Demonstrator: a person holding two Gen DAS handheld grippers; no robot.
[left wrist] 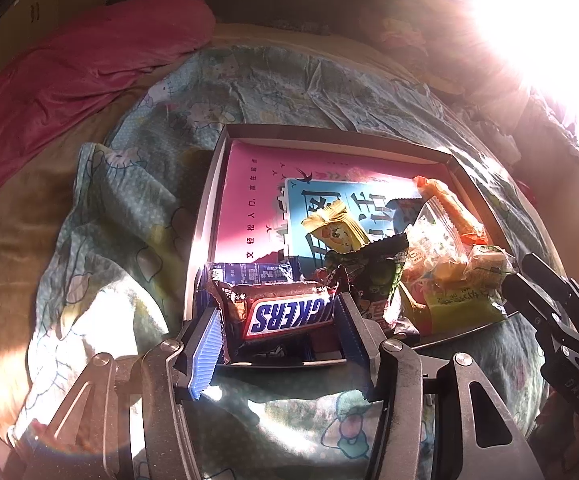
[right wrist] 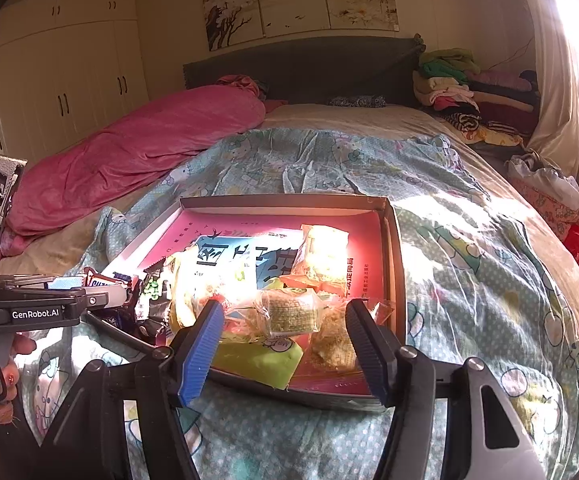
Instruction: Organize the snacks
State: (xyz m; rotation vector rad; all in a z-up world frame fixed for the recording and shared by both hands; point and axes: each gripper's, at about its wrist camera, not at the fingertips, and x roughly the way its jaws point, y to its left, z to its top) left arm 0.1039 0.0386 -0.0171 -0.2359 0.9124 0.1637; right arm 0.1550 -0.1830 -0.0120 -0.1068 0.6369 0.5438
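Observation:
A shallow cardboard box [left wrist: 217, 184] with a pink printed bottom lies on the bed and holds several wrapped snacks. My left gripper [left wrist: 279, 320] is at the box's near left corner, its blue pads either side of a Snickers bar [left wrist: 285, 314] that lies on dark blue packets [left wrist: 249, 272]; the jaws look open around it. A green-black packet [left wrist: 377, 276] and yellow and clear wrapped sweets [left wrist: 449, 256] lie to the right. My right gripper [right wrist: 285, 320] is open over the box's [right wrist: 393, 264] near edge, just before a clear-wrapped green cake [right wrist: 293, 312].
The box sits on a teal cartoon-print quilt [right wrist: 429, 184]. A pink blanket [right wrist: 137, 140] lies to the left. Folded clothes [right wrist: 461, 84] are stacked at the headboard's right. Strong sunlight glares from the right. The right gripper's body [left wrist: 561, 320] shows in the left wrist view.

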